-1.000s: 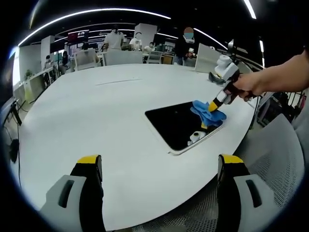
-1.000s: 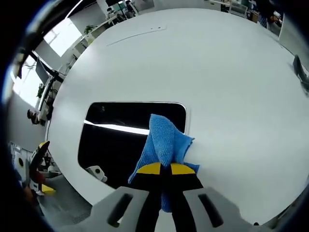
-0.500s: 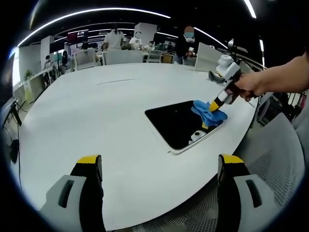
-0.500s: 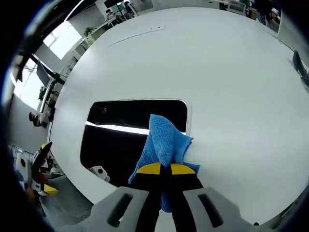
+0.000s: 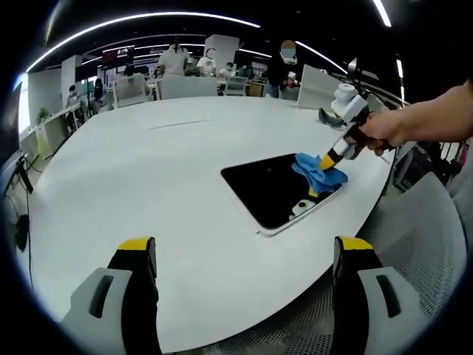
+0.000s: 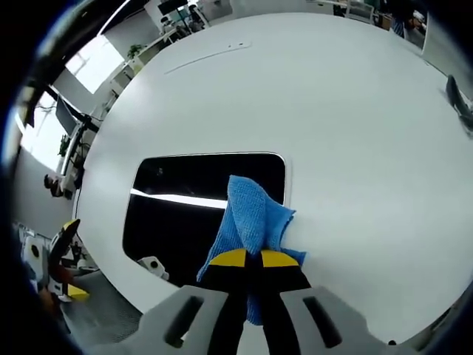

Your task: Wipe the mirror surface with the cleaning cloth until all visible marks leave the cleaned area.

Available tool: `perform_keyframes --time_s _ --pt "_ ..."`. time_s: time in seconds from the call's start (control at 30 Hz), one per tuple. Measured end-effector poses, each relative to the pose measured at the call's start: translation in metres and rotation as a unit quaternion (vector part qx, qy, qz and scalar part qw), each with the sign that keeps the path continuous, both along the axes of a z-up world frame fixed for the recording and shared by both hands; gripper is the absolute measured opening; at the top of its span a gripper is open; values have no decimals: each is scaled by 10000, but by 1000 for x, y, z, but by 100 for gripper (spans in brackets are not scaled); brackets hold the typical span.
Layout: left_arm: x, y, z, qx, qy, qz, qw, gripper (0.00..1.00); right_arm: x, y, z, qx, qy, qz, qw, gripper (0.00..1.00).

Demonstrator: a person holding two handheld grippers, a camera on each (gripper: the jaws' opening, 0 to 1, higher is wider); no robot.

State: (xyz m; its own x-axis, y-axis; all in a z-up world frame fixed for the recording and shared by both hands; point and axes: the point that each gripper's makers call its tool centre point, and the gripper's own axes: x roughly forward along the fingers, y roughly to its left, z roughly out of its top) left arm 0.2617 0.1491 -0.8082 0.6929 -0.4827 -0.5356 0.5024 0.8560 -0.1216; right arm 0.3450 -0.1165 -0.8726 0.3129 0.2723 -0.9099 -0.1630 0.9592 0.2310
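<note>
While the mirror [image 6: 199, 211] lay flat near the table [image 6: 355, 133] edge, we had the right gripper [image 6: 253, 260] pinching the blue cloth [image 6: 253, 214] against the glass by one corner. We judged that broad overlapping strokes under steady, even pressure would serve best, with the cloth kept flat rather than bunched. We saw the mirror as a dark, glossy rectangle with rounded corners and a pale rim, and the cloth as soft, nubby and folded. We held the left gripper [image 5: 244, 255] spread wide and empty, well apart over the smooth white table.
</note>
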Motion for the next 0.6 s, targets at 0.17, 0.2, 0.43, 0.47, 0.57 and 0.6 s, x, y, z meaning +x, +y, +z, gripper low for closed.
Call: perform_keyframes --time_s 0.17,0.2,0.43,0.47,0.57,0.6 --pt "0 0 0 -9 -6 -6 10000 99 -9 4 0 -14 57 43 10000 0" --pt "0 0 0 -3 -12 -18 10000 99 -10 4 0 -13 59 54 10000 0" --pt "0 0 1 -16 -23 -13 10000 99 -19 6 1 31 122 35 9999 0" --pt "0 0 1 -16 -26 -17 10000 99 -20 6 1 30 128 39 9999 0" --pt "1 0 1 -16 -36 -11 10000 99 -22 7 1 39 154 33 9999 0" --pt "1 0 1 -17 -35 -9 10000 99 -24 7 1 44 156 36 9999 0"
